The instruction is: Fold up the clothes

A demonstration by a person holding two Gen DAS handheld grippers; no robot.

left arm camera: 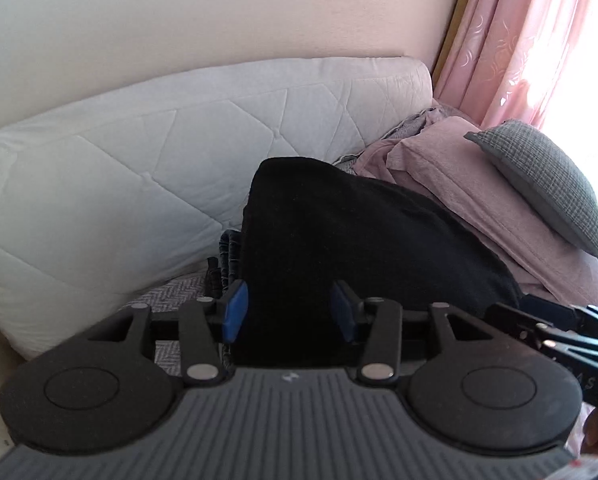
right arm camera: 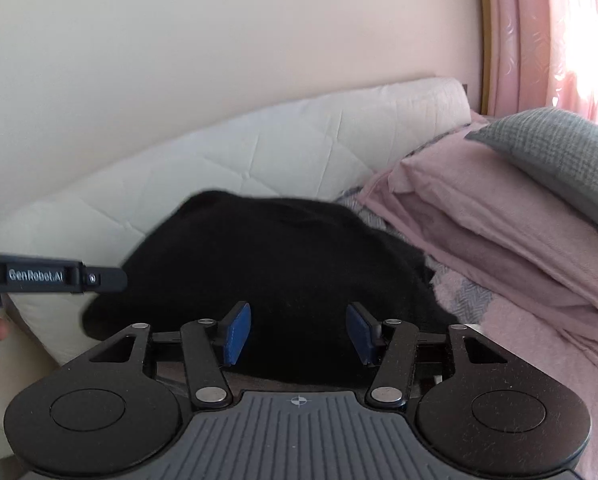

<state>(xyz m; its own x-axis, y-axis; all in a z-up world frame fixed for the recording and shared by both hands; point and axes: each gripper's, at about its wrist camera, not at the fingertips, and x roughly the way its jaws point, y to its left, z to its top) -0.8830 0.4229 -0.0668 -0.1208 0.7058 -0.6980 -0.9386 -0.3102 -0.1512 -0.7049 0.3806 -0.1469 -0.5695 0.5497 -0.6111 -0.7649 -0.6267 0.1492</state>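
Both views are taken from just behind the gripper fingers, angled down, close over the black garment [left arm camera: 339, 240]; white quilted cushion [right arm camera: 259, 152] and pink bedding [right arm camera: 499, 220] are shared.

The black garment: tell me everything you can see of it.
The black garment is a soft, matte, fleecy-looking cloth with no visible print, seam or button. It lies in a folded, rounded heap on the bed, its far edge against the white quilted cushion and its right side next to the pink bedding. In both wrist views it fills the gap between the open blue pads; whether any pad touches it cannot be told.
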